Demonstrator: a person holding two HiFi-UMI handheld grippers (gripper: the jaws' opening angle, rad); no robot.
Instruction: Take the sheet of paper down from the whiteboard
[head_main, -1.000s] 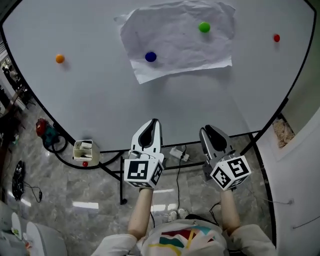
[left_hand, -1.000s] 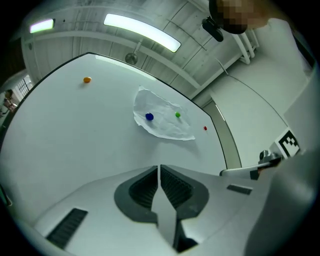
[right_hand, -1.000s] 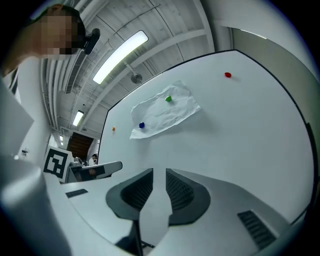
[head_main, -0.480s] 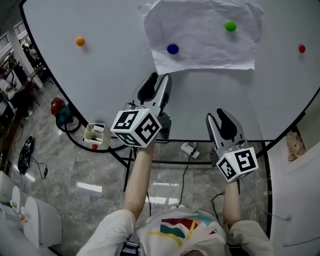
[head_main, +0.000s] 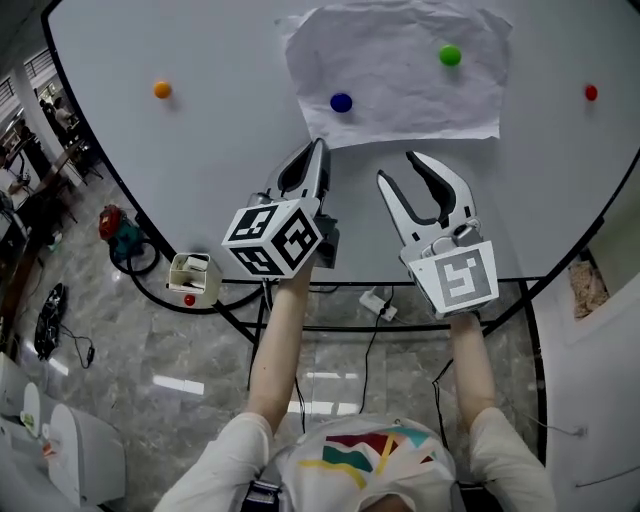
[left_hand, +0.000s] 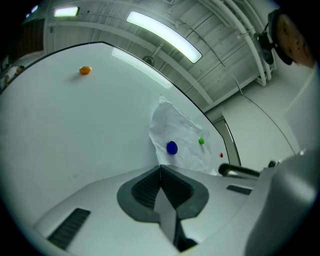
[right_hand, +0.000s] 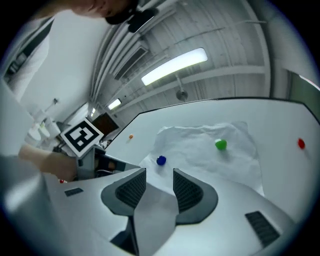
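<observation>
Just below sheet of paper (head_main: 400, 75): left claw (head_main: 319, 148) pressed together, empty; right claw (head_main: 397, 168) opening, nothing between. Risk: yanking with blue magnet (head_main: 341, 102), green magnet (head_main: 450, 56) on could tear it.

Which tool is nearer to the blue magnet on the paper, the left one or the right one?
Left. The left tool, shut, points just below the blue magnet. The right tool is lower and further right; its jaws are opening, with nothing between them.
</observation>
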